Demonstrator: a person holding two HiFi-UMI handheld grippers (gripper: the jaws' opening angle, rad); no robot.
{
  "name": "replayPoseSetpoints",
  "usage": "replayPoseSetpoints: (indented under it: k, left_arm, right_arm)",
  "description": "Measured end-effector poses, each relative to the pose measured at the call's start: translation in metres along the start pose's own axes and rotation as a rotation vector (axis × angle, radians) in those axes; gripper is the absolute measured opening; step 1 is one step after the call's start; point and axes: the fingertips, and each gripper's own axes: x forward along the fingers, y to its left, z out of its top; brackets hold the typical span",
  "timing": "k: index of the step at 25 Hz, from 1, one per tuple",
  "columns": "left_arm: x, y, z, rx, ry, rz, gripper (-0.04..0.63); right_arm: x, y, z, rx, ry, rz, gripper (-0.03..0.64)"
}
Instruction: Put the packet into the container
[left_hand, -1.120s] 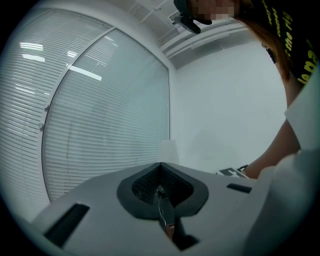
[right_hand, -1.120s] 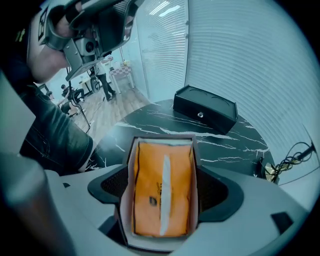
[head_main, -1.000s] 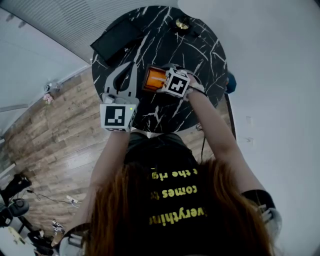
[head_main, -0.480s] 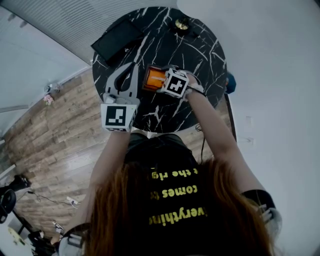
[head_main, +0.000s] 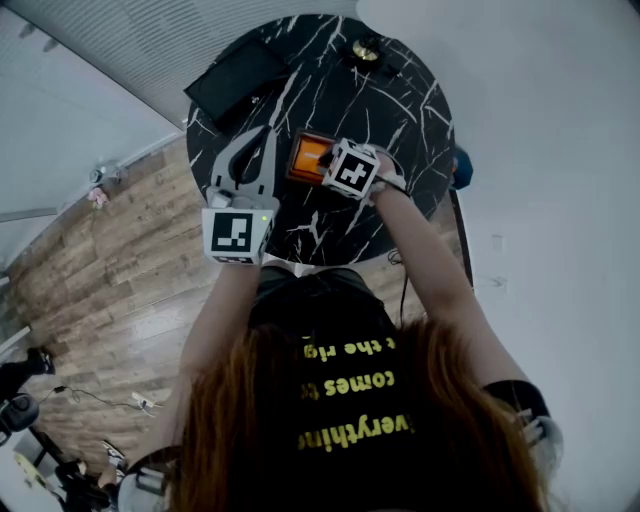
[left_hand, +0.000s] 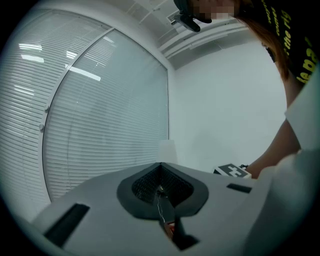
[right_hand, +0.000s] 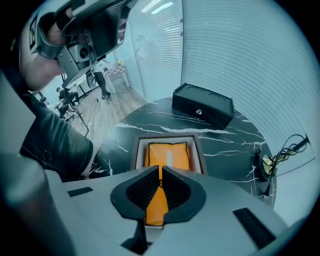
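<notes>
Everything sits on the round black marble-patterned table (head_main: 400, 110). The flat black box (right_hand: 202, 106) at its far side is well apart from my work, and I'd leave it alone. Nearer me is the shallow rectangular grey-rimmed container (right_hand: 136, 152), and the flat orange packet (right_hand: 167, 155) lies inside it. Its far end sits square within the rim; its near end is hidden under my tool.

My right gripper (right_hand: 160, 170) hovers just above that near end with its jaws closing, the pads almost pressed together. Orange shows through the slit between them. I judge that to be the packet lying below rather than a fold caught in the pads, though I can't be sure.

To do this well I'd lift straight up and slowly, watching that the packet doesn't rise with the pads. If it does, I'd spread the jaws before pulling away.

My left gripper (left_hand: 160, 167) is held off to the side, aimed at the window blinds (left_hand: 100, 125), jaws pressed together on nothing. I'd keep it clear.
</notes>
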Motion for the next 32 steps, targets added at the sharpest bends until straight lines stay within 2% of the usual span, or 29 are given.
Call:
replayPoseSetpoints:
  k: [7, 10, 13, 18, 26, 32]
  left_arm:
    - [0.001, -0.003, -0.003, 0.006, -0.002, 0.004, 0.000]
    - [0.000, -0.006, -0.004, 0.008, 0.006, 0.000, 0.000]
    - [0.001, -0.008, -0.004, 0.014, 0.000, 0.002, 0.000]
    - [0.002, -0.012, -0.005, 0.011, 0.013, -0.008, 0.000]
    - [0.006, -0.021, -0.003, 0.031, 0.004, -0.022, 0.000]
    - [0.006, -0.029, -0.005, 0.028, 0.012, -0.040, 0.000]
  right_arm:
    - [-0.007, -0.005, 0.009, 0.120, -0.105, -0.030, 0.017]
    - [-0.017, -0.011, 0.018, 0.168, -0.183, -0.076, 0.017]
    - [-0.032, -0.020, 0.032, 0.233, -0.304, -0.136, 0.017]
    - [-0.070, -0.029, 0.060, 0.334, -0.566, -0.227, 0.017]
    - [-0.145, -0.017, 0.100, 0.310, -0.958, -0.366, 0.017]
    - [-0.186, -0.011, 0.108, 0.280, -1.102, -0.465, 0.017]
